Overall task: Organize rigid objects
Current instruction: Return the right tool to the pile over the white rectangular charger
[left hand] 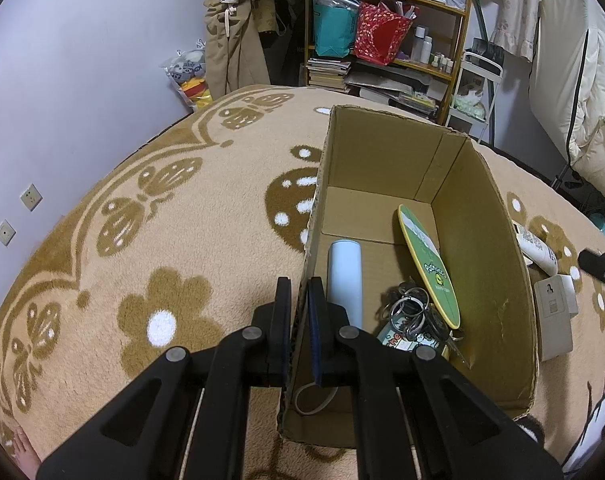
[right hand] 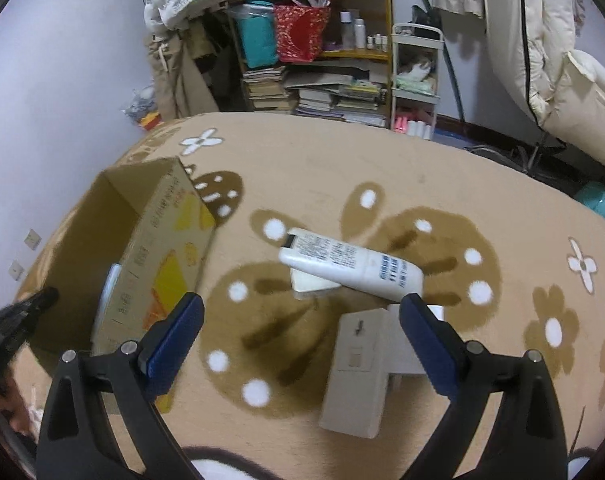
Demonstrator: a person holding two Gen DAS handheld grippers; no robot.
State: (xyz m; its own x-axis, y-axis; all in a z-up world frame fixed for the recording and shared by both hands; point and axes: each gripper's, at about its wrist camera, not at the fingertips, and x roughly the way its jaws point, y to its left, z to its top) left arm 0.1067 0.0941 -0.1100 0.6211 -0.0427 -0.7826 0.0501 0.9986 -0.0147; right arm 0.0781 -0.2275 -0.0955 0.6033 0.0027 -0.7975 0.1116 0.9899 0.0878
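while left claw (left hand: 300, 292) pinches box wall (left hand: 308, 240), remote (right hand: 352, 372) between open right claw (right hand: 302, 308) pads.

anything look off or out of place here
Three rigid items are not yet in the cardboard box: a white tube lies askew across a flat white piece, with a beige rectangular block nearby on the blanket. The box's top edge looks ragged. Nothing is spilled.

We see a box (left hand: 386, 168) of matt brown corrugated cardboard on a fuzzy, napped blanket (left hand: 182, 216). Inside the box lie shiny metal key rings (left hand: 412, 304) and a smooth pale tube (left hand: 344, 276). Beside the box, a white plastic bottle (right hand: 350, 264) looks glossy.
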